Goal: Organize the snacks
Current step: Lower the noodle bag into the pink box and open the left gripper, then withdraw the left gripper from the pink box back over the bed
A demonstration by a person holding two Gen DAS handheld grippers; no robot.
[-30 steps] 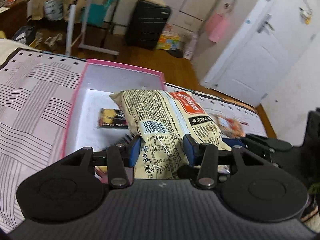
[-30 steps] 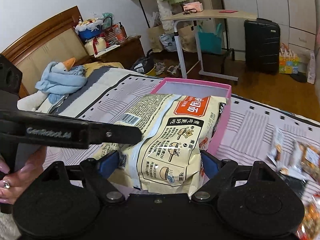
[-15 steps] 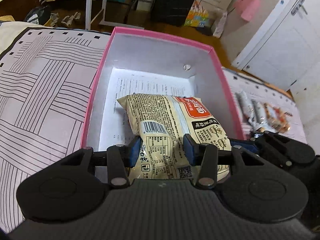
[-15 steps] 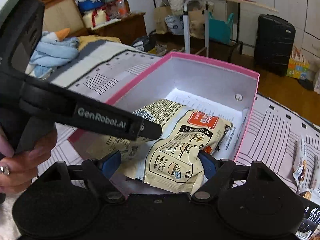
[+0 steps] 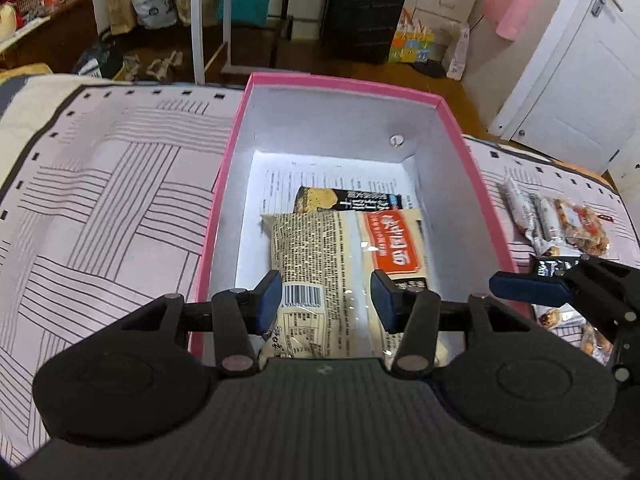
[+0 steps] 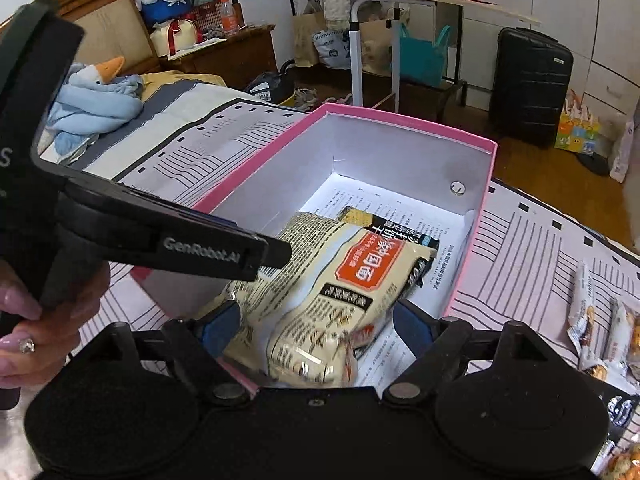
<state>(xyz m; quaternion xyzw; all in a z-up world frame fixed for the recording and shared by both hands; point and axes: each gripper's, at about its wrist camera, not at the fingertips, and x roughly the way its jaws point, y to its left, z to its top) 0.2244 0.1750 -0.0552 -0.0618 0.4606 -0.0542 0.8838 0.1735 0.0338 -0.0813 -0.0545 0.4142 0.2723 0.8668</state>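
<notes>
A cream noodle packet (image 5: 344, 248) with a red label lies inside the pink box (image 5: 340, 84), its far end on a dark snack packet (image 5: 344, 200). My left gripper (image 5: 326, 300) hangs low over the packet's near half. Its jaws are opening, with the packet between the blue pads and no longer pinched. In the right wrist view the noodle packet (image 6: 332, 292) spans my right gripper (image 6: 318, 322), whose wide-set pads hold its near end. The left gripper's finger (image 6: 200, 246) crosses above the box (image 6: 408, 120).
Several small snack packets (image 5: 560, 220) lie on the striped bedspread (image 5: 112, 208) right of the box. A printed sheet (image 6: 384, 208) lines the box floor. A hand (image 6: 24, 332) holds the left gripper. A blue plush (image 6: 96, 100) sits near the headboard.
Both grippers came down and carried the noodle packet into the box, where it now rests on the dark packet. The left jaws have widened a little.
</notes>
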